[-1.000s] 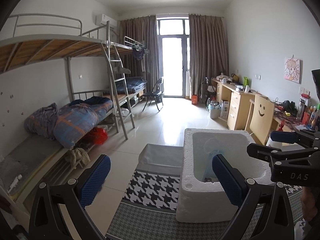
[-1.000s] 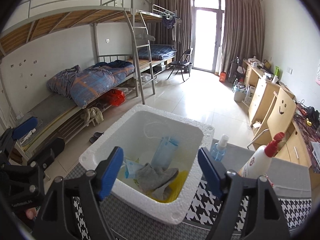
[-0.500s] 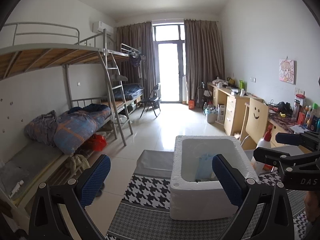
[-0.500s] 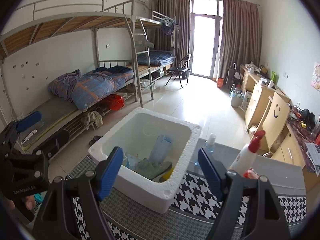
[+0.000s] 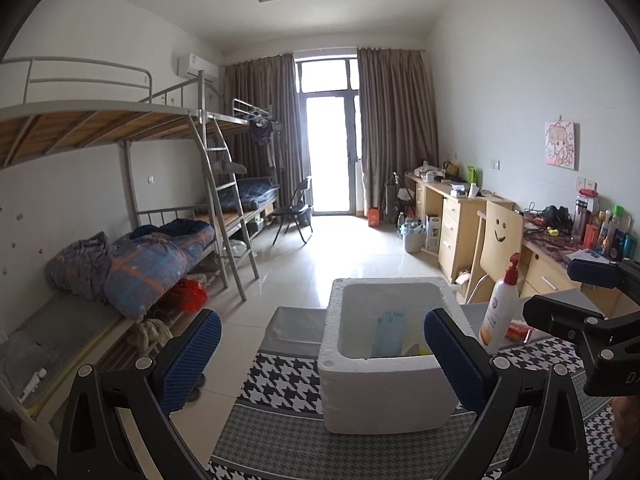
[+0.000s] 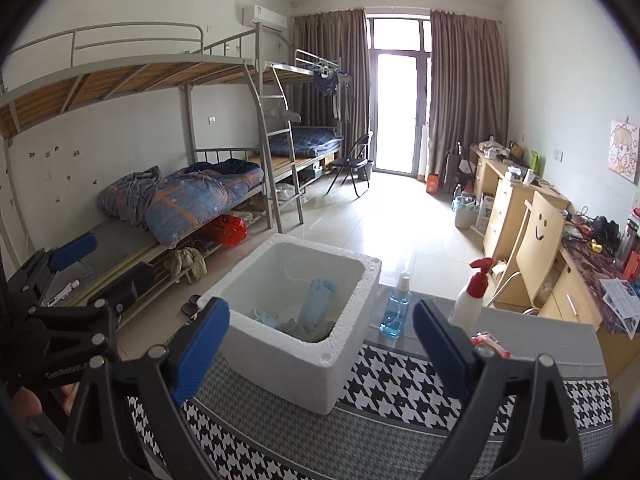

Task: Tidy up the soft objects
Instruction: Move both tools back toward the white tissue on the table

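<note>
both hand-held grippers empty. left hand-held gripper [image 5: 322, 354] has its jaws spread wide, nothing between the pads. right hand-held gripper [image 6: 322, 344] is opening at this moment, also nothing between its pads. both sit back from the foam box [image 6: 296, 344], which stands on the houndstooth cloth [image 6: 400, 384] covering the desk.

soft stuff is inside the box: blue face masks [image 6: 318, 298] leaning against the inner wall, a grey cloth [image 6: 300, 328] crumpled at the bottom. in the left view there's also something yellow [image 5: 416, 348] low in the box, can't tell what it is. looks like most of the sorting is done, judging by the contents.

handling guess:
- masks: very light, floppy, thin. pinch the stack mid-body, not the ear loops, or it will fan out and slip.
- grey cloth: light, limp, will drape and snag on the rim. grab a bunched fold near its middle.
- foam box: light, stiff but crumbly. rim already looks chipped near the front corner. a bump would likely slide it on the cloth, and squeezing the wall would dent it. if it must move, take opposite walls low down.

beside the box on the desk: a blue spray bottle [image 6: 396, 308] just beside it, a white bottle with a red trigger [image 6: 470, 296] further over, and a red-white packet [image 6: 490, 342] near that. bottles are rigid, probably not part of the job. the packet may be soft, too small to tell.
</note>
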Motion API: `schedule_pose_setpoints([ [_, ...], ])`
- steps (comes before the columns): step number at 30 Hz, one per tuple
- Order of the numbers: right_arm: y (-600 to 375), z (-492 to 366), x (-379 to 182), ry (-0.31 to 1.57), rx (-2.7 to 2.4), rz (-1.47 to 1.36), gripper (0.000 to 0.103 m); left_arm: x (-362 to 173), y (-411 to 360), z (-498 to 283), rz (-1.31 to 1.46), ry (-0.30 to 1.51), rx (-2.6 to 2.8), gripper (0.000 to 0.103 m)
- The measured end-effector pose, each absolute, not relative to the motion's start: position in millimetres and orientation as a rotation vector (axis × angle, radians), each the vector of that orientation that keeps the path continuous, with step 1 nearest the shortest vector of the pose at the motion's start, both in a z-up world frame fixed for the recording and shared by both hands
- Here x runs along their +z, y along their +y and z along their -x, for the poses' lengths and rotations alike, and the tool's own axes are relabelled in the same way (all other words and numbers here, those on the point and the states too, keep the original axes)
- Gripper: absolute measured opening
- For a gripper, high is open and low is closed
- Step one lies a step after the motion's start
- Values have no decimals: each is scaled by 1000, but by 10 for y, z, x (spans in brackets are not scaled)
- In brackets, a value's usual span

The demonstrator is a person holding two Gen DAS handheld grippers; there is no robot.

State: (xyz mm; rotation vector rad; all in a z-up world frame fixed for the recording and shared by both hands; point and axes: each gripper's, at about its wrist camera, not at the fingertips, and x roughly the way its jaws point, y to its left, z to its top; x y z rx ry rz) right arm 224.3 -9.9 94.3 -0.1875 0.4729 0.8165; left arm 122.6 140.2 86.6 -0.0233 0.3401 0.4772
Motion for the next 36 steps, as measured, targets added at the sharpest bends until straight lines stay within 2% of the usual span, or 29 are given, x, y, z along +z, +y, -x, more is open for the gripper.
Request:
schedule_pose_setpoints([
  [36,-927,-1727,826,386,740,145,95,816,968,-807,26,289,347,102],
])
